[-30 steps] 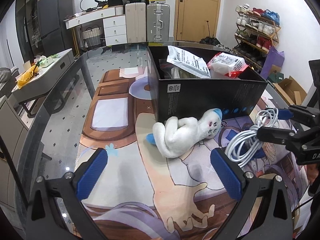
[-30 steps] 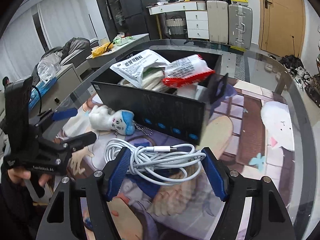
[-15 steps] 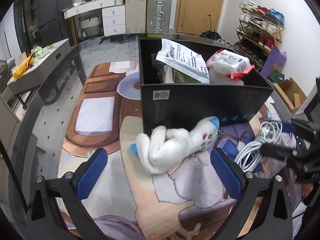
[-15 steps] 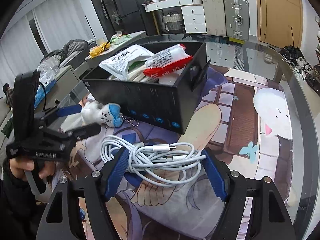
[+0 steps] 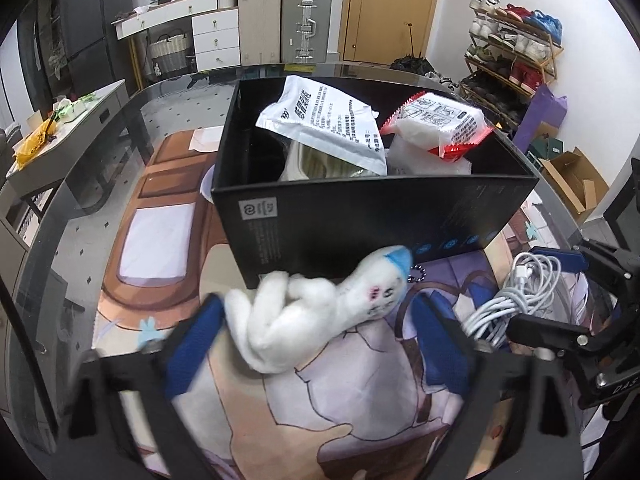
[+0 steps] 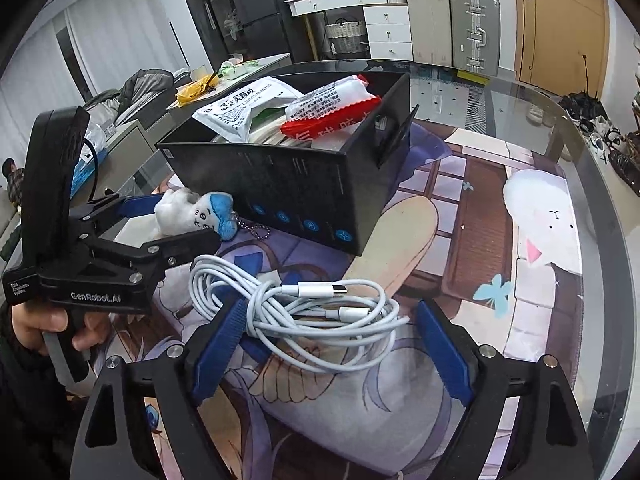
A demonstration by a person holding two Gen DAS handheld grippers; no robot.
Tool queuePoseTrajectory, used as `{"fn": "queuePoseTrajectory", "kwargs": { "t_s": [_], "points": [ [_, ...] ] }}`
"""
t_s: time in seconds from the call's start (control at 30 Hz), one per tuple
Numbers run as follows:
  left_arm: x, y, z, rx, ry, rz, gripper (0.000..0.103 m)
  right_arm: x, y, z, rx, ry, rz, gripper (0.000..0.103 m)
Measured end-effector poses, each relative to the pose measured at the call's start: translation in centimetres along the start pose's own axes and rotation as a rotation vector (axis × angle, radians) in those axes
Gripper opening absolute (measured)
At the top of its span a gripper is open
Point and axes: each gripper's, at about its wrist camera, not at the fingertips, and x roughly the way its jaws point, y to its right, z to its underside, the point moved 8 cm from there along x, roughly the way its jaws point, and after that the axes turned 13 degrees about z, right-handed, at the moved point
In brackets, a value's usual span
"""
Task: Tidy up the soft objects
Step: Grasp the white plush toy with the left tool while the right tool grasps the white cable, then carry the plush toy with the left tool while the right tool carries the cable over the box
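The left gripper [image 5: 316,344] tilts down, its jaws just closing around the white plush toy [image 5: 320,312], pads not yet pressing; the right gripper [image 6: 328,344], jaws just spreading, straddles the white cable [image 6: 304,300] unclenched. Both lie on the printed mat [image 6: 500,248] on a glass table [image 6: 592,184], before the black box [image 5: 360,216].

Beyond my glass table's [image 5: 100,128] far edge I see white walls [image 5: 448,8], a wooden door [image 5: 390,8], two suitcases [image 5: 284,24], white drawers [image 5: 216,36], a shoe rack [image 5: 516,52], a dark fridge [image 6: 256,12].

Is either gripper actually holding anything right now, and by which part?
Nothing is held: left gripper straddles the plush toy, right gripper straddles the cable.
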Motion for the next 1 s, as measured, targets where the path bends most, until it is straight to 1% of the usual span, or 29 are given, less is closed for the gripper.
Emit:
{"fn": "queuePoseTrajectory", "kwargs": {
  "t_s": [0.03, 0.07, 0.13, 0.2, 0.27, 0.3, 0.37, 0.43, 0.57, 0.7, 0.87, 0.97, 1.0],
  "points": [
    [0.1, 0.1, 0.0, 0.012, -0.003, -0.003, 0.08, 0.0, 0.0, 0.0, -0.001, 0.0, 0.001, 0.089],
    [0.0, 0.2, 0.0, 0.024, 0.002, -0.001, 0.073, 0.0, 0.0, 0.1, -0.002, -0.001, 0.001, 0.089],
    [-0.2, 0.7, 0.1, 0.046, 0.004, 0.009, 0.068, -0.1, 0.0, 0.1, -0.007, -0.002, 0.002, 0.089],
    [-0.4, 0.8, 0.4, 0.059, 0.005, 0.023, 0.06, 0.0, -0.1, 0.1, -0.011, -0.004, 0.002, 0.089],
    [-0.8, 0.9, 0.7, 0.063, 0.007, 0.038, 0.049, 0.0, -0.1, 0.2, -0.015, -0.007, 0.003, 0.089],
    [-1.1, 0.9, 1.0, 0.064, 0.01, 0.048, 0.047, 0.0, -0.2, 0.2, -0.016, -0.008, 0.003, 0.09],
    [-1.5, 0.9, 1.3, 0.058, 0.014, 0.067, 0.039, 0.0, -0.2, 0.3, -0.019, -0.008, 0.004, 0.09],
    [-1.9, 0.9, 1.6, 0.056, 0.018, 0.08, 0.036, 0.1, -0.3, 0.3, -0.022, -0.008, 0.005, 0.091],
    [-2.4, 0.9, 2.2, 0.053, 0.031, 0.084, 0.032, 0.2, -0.5, 0.3, -0.021, -0.006, 0.004, 0.094],
    [-2.6, 1.0, 2.3, 0.053, 0.039, 0.086, 0.031, 0.2, -0.5, 0.1, 0.004, 0.001, -0.013, 0.096],
    [-2.8, 0.9, 2.3, 0.047, 0.048, 0.089, 0.031, 0.3, -0.5, -0.4, 0.048, 0.008, -0.02, 0.096],
    [-2.7, 0.9, 2.2, 0.046, 0.048, 0.089, 0.031, 0.4, -0.8, -0.7, 0.048, 0.01, -0.005, 0.096],
    [-2.8, 0.9, 2.2, 0.046, 0.049, 0.089, 0.031, 0.5, -1.0, -0.8, 0.048, 0.011, -0.001, 0.094]
  ]
}}
